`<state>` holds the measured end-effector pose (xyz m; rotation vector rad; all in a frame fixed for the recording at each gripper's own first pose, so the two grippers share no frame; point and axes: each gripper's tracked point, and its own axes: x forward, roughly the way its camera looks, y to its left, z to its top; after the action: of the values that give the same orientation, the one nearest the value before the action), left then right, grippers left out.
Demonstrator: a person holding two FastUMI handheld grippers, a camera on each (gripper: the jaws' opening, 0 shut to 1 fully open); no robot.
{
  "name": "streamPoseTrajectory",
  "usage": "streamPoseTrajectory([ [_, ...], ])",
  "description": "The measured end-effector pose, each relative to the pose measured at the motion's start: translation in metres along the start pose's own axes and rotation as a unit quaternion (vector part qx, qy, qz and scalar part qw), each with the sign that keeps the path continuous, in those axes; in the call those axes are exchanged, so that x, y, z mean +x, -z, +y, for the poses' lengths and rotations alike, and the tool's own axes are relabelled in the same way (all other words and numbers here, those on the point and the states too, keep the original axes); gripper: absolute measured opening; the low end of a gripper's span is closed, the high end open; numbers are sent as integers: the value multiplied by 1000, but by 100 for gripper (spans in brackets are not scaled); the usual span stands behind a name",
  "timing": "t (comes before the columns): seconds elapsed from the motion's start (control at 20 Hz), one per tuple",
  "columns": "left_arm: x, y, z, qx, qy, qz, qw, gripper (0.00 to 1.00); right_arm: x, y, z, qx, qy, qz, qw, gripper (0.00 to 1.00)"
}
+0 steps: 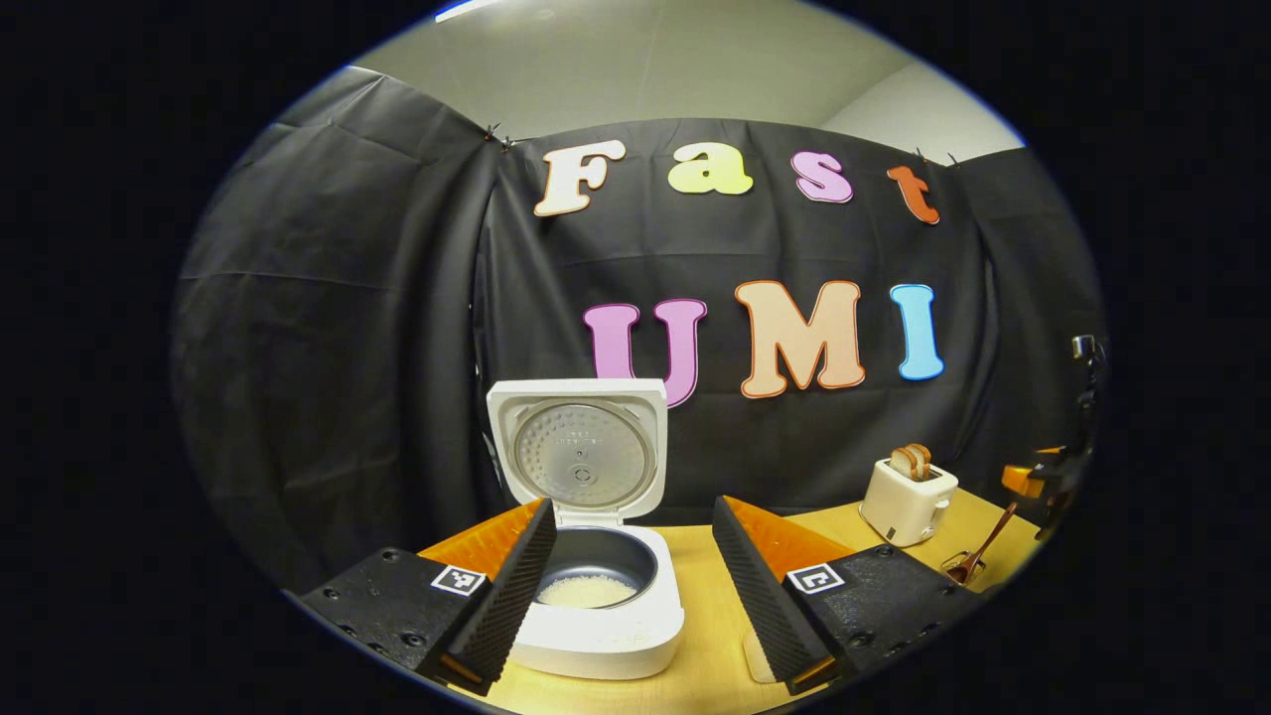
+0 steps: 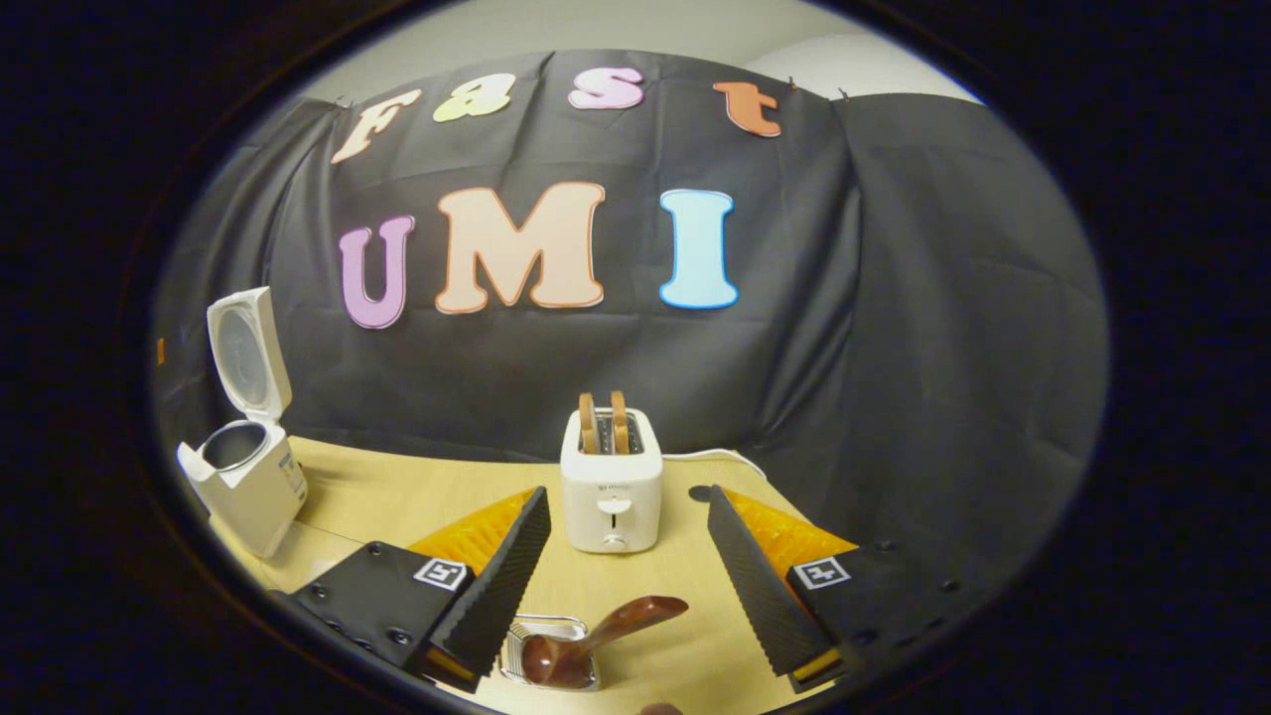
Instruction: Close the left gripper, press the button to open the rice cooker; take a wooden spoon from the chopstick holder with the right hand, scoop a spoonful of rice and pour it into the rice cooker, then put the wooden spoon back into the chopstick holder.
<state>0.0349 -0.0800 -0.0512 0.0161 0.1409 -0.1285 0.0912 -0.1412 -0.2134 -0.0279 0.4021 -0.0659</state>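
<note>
Standing lid-up at 6 o'clock on the surface (image 1: 715, 636), cooker (image 1: 606, 606) holds rice (image 1: 586, 592). Left gripper (image 1: 635, 636) gapes wide, empty. Right gripper (image 2: 635, 636) likewise wide, empty; spoon (image 2: 596, 636) rests in holder (image 2: 546, 645) at 6 o'clock.

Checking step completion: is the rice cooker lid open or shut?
Open: the rice cooker lid stands upright, with rice visible in the pot.

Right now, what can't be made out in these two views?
- Holder: right gripper view, its base cut off by the bottom edge.
- Spoon: same view, bowl end sunk in the holder; in the left gripper view the spoon is too small.
- Cooker: left gripper view, left side hidden behind the left gripper finger.
- Cooker's button: not discernible.
</note>
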Motion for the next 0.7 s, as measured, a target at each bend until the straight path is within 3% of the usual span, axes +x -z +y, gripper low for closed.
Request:
streamPoseTrajectory([
  [0.4,-12,-2,-19,17,-13,5,1000,95,20,67,-3,33,-33,73,996,100],
  [0.7,-24,-1,-31,20,-20,11,1000,95,21,107,16,62,-72,124,988,99],
])
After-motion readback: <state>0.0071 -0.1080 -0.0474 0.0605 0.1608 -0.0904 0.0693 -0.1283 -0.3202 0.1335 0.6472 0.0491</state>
